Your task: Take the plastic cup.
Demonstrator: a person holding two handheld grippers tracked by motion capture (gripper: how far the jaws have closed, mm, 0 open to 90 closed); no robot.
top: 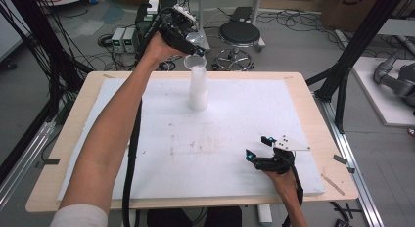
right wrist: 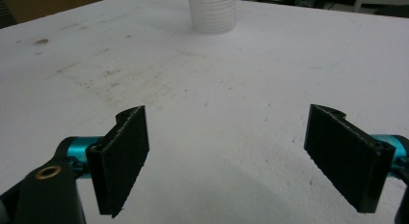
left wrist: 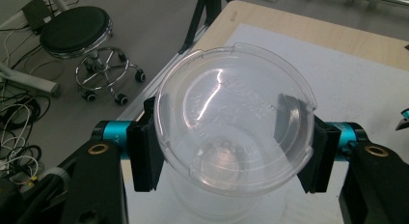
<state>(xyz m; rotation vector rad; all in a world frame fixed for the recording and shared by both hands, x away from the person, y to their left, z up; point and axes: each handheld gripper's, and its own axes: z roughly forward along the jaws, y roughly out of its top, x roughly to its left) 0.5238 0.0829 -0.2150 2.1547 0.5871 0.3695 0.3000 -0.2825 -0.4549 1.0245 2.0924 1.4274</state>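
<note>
The left claw (left wrist: 226,151) has its pads pressed on a clear plastic cup (left wrist: 234,120), one pad on each side just below the rim, w/ the cup's mouth tipped toward the claw's camera. Directly beneath the claw sits a stack of cups (top: 198,90), standing upright on the bench (top: 303,90); the held cup is at the very top of it, and whether it's fully free of the next one can't be told. The cup looks v. light, thin-walled and springy, so it'll prob. flex oval under the squeeze; too much pressure could buckle or crack it, too little and the smooth plastic may slip. Best hold is approx. where the pads are now, near the stiffer rolled rim, not the soft mid-wall. Nested cups tend to stick, so a neighbour might drag up w/ it. The right claw (right wrist: 226,161) rests low on the bench, jaws wide apart, nothing between them, w/ the stack well ahead of it.
</note>
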